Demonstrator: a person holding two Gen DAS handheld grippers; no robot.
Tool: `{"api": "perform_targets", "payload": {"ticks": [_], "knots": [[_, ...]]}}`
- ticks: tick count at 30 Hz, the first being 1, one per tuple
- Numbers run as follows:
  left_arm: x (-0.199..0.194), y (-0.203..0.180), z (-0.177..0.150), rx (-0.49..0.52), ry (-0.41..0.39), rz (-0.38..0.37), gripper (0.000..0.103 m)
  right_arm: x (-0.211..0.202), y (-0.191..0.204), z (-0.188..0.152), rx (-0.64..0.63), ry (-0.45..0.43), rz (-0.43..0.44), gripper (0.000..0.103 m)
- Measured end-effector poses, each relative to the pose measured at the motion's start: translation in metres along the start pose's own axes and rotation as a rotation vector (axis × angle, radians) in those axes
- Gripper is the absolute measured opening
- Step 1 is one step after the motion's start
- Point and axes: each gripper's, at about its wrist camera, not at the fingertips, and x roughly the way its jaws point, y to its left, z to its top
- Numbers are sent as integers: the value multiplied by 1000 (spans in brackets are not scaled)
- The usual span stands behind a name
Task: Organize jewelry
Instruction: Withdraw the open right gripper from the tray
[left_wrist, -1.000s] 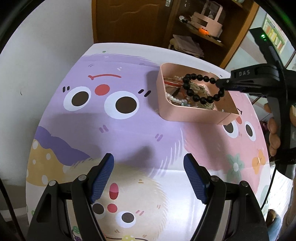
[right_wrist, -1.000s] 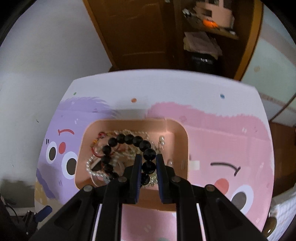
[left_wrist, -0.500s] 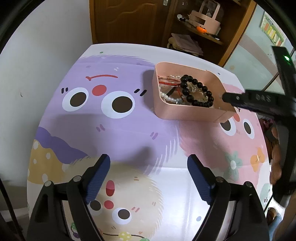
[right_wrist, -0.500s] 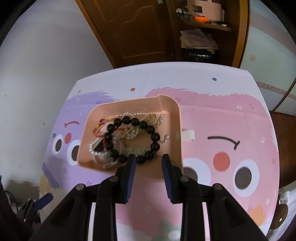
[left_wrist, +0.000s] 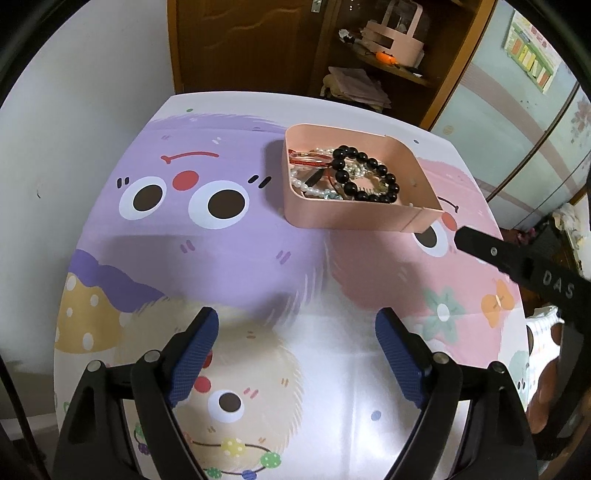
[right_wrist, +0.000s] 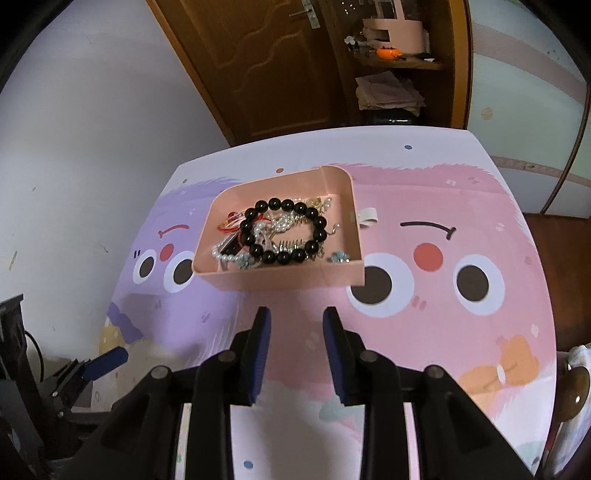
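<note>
Right gripper (right_wrist: 295, 325): jaws partly apart, nothing between them. Black bead bracelet (right_wrist: 282, 230) lies in the pink tray (right_wrist: 280, 278) on the desk (right_wrist: 424, 369), just ahead of it. Left gripper (left_wrist: 295, 332): jaws wide, empty, tray well ahead and to its right.

each camera sits on a hand-held gripper and looks down along its own two fingers at the desk (left_wrist: 258, 266). the left view looks from the near left edge, with the tray (left_wrist: 354, 214) far off to the right. the right view faces the tray (right_wrist: 280, 273) straight on and sits nearer to it. both views share the tray, the desk top and the wooden door (right_wrist: 266, 66) behind.
</note>
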Motion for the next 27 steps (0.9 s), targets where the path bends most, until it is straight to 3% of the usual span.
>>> {"api": "perform_targets", "payload": {"ticks": [10, 15, 20, 27], "knots": [[-21, -8, -21, 16, -8, 15, 86, -27, 8, -41, -45, -5, -36, 29], [-35, -13, -36, 41, -44, 69, 86, -34, 9, -60, -34, 20, -44, 30], [-45, -18, -49, 50, -55, 87, 86, -50, 10, -75, -7, 9, -45, 56], [-67, -24, -56, 45, -103, 91, 86, -72, 20, -88, -13, -16, -48, 57]]}}
